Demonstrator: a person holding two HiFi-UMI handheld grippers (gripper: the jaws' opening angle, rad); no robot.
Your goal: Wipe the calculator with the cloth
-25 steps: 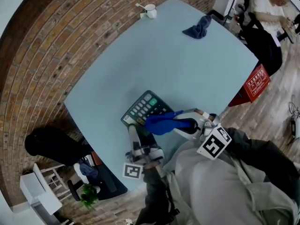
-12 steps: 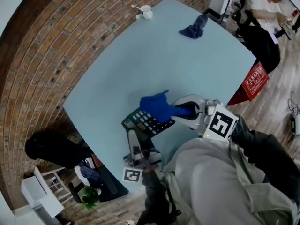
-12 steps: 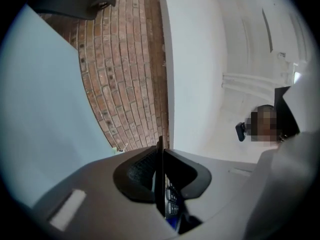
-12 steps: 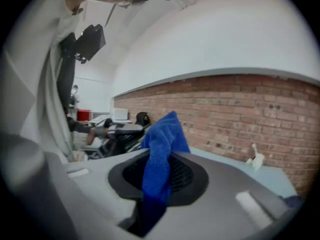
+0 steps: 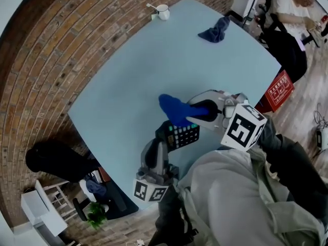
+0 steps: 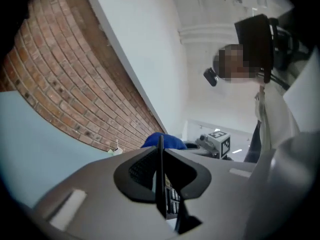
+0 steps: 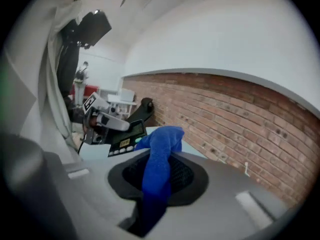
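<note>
Cloth (image 5: 177, 110): we see one bright, plain blue.
Calculator (image 5: 182, 135): black casing; pale keys, and we make out a few green ones.
Table (image 5: 154, 65): pale blue, unpatterned.
Brick wall (image 5: 46, 50): red-brown bricks in rows with lighter mortar lines.
Second cloth (image 5: 215, 31): darker blue.
Mug (image 5: 164, 11): white.
Box (image 5: 279, 90): red with pale print.
Left gripper (image 5: 163, 140): grey; its cube is white with black square markers.
Right gripper (image 5: 197, 111): pale grey with black; same cube pattern.
</note>
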